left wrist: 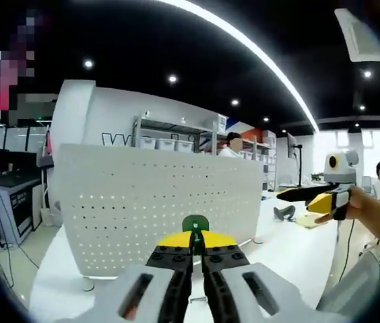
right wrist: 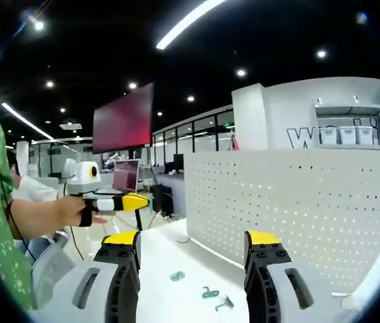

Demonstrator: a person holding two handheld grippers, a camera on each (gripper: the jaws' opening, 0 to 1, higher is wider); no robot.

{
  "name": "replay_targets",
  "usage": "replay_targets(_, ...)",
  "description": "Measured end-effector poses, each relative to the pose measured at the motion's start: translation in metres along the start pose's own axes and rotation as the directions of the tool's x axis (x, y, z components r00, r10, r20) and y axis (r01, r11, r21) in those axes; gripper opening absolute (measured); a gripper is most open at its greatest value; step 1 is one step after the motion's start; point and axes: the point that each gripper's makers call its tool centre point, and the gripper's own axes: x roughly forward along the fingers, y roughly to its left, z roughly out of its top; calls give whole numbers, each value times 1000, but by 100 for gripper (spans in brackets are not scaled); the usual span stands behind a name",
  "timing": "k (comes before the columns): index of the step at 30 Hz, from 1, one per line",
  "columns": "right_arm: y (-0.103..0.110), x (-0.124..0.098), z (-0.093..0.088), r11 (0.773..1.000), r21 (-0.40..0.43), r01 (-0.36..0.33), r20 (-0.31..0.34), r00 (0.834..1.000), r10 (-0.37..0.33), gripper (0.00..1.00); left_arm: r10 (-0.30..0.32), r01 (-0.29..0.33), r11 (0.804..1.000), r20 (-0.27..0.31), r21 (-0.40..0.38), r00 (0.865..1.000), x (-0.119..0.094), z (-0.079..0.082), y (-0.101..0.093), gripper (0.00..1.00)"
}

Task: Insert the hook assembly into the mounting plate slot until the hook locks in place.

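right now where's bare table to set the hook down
Bare white table runs between the pegboard's foot and the right tool, toward the far corner. Nearer the tool it is crowded: small green hooks lie loose there. The left tool, shut on a green hook, sits close to the pegboard face.
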Motion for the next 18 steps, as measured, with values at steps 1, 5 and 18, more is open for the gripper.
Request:
replay_targets(1, -1, 0, 0, 1000, -1, 3, 0, 1000, -3, 63, 19, -19, 1000, 6, 1, 1000, 2, 2, 5, 3)
replay_targets(5, -2, 2, 2, 1000, -1, 11, 3, 1000, -11, 64, 115, -115, 993, 28, 29, 993, 12, 14, 31, 3)
replay_targets(18, -14, 1, 0, 999, -10, 45, -17, 999, -45, 65, 278, -287, 948, 81, 136, 957, 49, 50, 101, 3)
